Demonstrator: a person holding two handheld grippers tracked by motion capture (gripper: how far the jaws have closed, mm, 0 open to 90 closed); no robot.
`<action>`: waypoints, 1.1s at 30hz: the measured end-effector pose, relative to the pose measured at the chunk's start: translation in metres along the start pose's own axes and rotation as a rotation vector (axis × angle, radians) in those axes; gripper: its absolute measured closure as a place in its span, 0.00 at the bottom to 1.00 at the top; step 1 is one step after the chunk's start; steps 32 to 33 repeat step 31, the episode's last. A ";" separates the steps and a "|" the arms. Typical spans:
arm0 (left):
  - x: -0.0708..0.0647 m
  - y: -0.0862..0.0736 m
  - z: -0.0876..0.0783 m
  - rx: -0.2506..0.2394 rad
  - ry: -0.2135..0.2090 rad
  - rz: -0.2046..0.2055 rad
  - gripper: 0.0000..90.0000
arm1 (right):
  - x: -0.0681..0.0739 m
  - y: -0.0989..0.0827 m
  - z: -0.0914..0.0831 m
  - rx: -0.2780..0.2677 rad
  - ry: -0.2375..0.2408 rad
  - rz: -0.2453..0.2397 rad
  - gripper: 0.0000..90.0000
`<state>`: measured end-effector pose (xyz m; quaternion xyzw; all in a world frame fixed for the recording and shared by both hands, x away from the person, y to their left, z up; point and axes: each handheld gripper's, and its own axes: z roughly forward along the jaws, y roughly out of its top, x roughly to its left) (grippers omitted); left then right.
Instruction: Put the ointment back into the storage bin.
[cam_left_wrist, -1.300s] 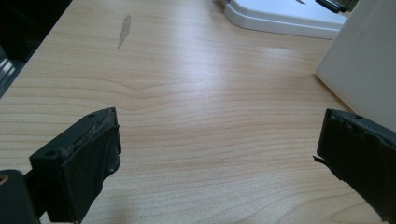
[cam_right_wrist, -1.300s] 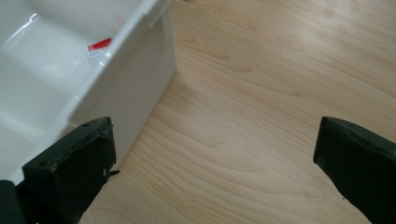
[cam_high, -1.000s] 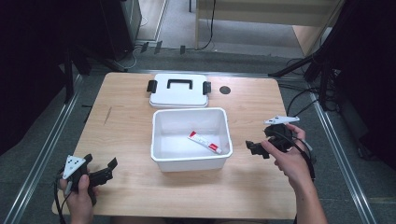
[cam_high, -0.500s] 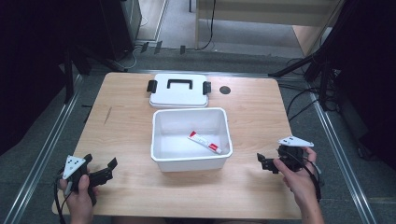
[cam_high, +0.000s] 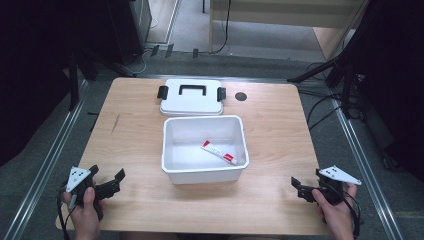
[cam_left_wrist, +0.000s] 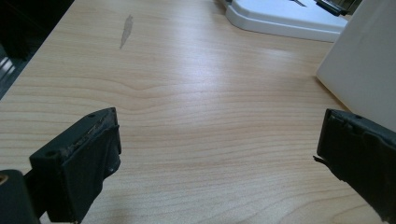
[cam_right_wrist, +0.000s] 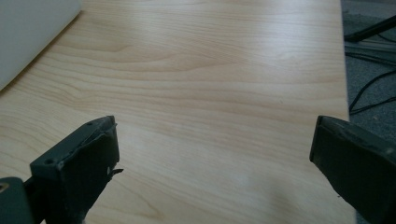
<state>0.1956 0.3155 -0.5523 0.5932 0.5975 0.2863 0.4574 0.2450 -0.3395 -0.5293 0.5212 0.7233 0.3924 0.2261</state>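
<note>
Right now I have both tongs low at the near edge of the desk (cam_high: 130, 125), one by each near corner. My left gripper (cam_high: 116, 182) sits by the near left corner, jaws spread wide with nothing between them; in the left gripper view (cam_left_wrist: 219, 154) bare wood lies between the two black jaws. My right gripper (cam_high: 299, 187) sits by the near right corner, its jaws likewise wide apart and empty, and the right gripper view (cam_right_wrist: 215, 158) shows only wood grain between them, with the desk's right edge and cables (cam_right_wrist: 369, 98) on the floor beyond.

Mid-desk stands the white tub (cam_high: 172, 165), open on top. Inside it lies the tube (cam_high: 218, 152), white with red ends, flat on the bottom toward the tub's right near side and angled across it. Both grippers are well apart from the tub; its side wall shows at the right edge of the left gripper view (cam_left_wrist: 364, 65) and at the top left of the right gripper view (cam_right_wrist: 28, 32).

Just behind the tub, by the far edge, the lid (cam_high: 192, 102) lies flat, black handle up, a black clasp at each end. A small dark hole (cam_high: 241, 96) sits in the desk just right of the lid.
</note>
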 end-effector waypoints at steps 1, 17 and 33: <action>0.000 0.000 0.000 -0.001 0.000 -0.002 0.00 | -0.004 -0.004 -0.003 -0.006 0.000 0.011 0.02; 0.000 0.000 0.000 -0.003 0.000 -0.007 0.00 | -0.037 -0.041 -0.045 -0.115 -0.030 0.171 0.07; 0.000 0.000 0.000 0.003 -0.002 0.002 0.00 | -0.031 -0.038 -0.037 -0.155 -0.013 0.230 0.08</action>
